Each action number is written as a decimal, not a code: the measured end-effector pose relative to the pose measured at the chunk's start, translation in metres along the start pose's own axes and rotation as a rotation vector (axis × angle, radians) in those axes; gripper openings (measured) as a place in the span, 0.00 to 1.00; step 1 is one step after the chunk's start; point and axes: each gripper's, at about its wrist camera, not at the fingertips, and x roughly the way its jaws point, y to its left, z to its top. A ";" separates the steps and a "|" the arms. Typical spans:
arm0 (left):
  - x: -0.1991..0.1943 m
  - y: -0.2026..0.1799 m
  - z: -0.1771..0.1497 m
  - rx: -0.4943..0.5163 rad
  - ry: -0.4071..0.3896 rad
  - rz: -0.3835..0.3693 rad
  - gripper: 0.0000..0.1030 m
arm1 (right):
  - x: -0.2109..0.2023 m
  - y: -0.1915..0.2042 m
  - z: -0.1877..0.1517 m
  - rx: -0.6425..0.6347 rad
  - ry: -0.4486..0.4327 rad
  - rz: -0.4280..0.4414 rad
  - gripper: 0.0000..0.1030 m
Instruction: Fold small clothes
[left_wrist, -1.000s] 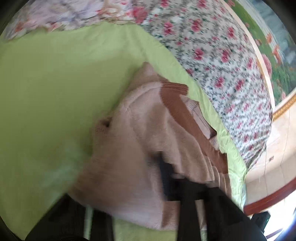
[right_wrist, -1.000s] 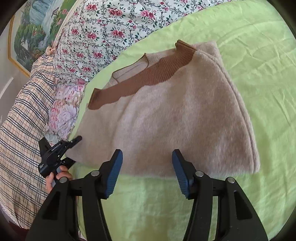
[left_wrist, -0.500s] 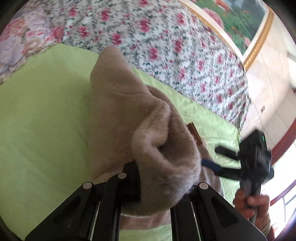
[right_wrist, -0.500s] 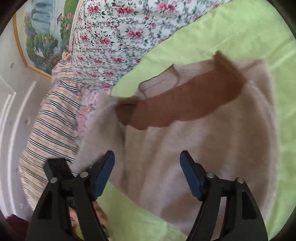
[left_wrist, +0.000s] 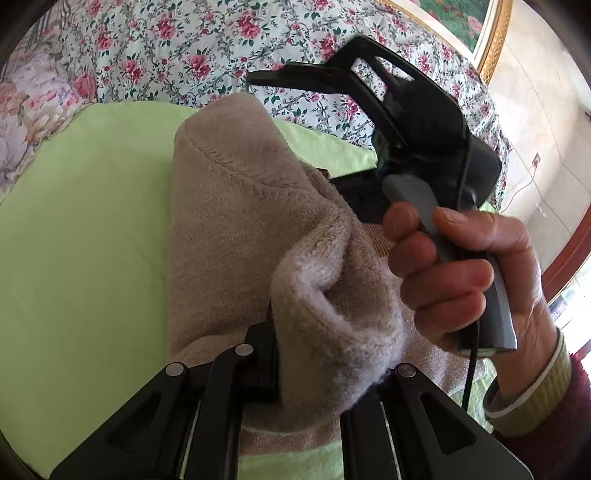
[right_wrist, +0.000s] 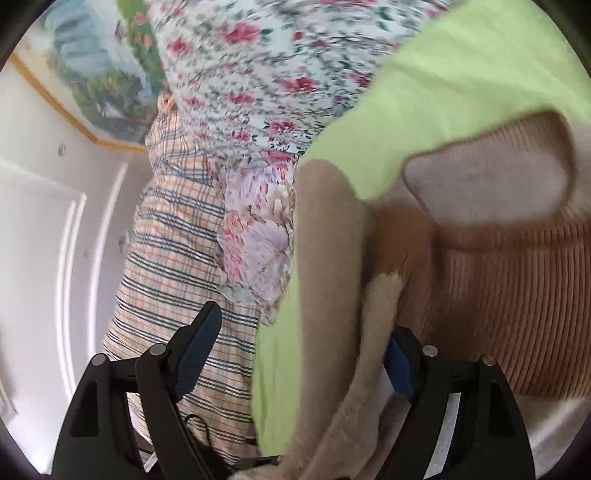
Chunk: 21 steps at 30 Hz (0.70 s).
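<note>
Left gripper (left_wrist: 314, 354) pads: your beige sweater (left_wrist: 236, 221) buries them.
Right wrist view: motion-blurred throughout.
Your sleeve (left_wrist: 554, 398): cut by the frame edge.

One sweater (left_wrist: 236, 206) is counted on one green sheet (left_wrist: 85, 229). Two claws are seen, the left (left_wrist: 314, 373) and the right (right_wrist: 299, 354). One hand (left_wrist: 465, 273), one floral quilt (left_wrist: 207, 48), one plaid cloth (right_wrist: 177, 258) and one framed picture (right_wrist: 99, 70) are counted.

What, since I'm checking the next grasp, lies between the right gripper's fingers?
Right wrist view: a raised fold of the sweater and green sheet, ungripped; the right gripper has just been opening.
</note>
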 end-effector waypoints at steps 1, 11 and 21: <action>-0.002 -0.002 -0.001 0.004 -0.001 -0.004 0.07 | 0.001 0.003 0.001 -0.028 0.009 -0.052 0.74; -0.021 -0.064 0.003 0.092 -0.027 -0.137 0.07 | -0.101 0.029 -0.019 -0.217 -0.103 -0.319 0.17; 0.052 -0.144 -0.042 0.172 0.144 -0.242 0.07 | -0.178 -0.060 -0.067 -0.096 -0.113 -0.547 0.17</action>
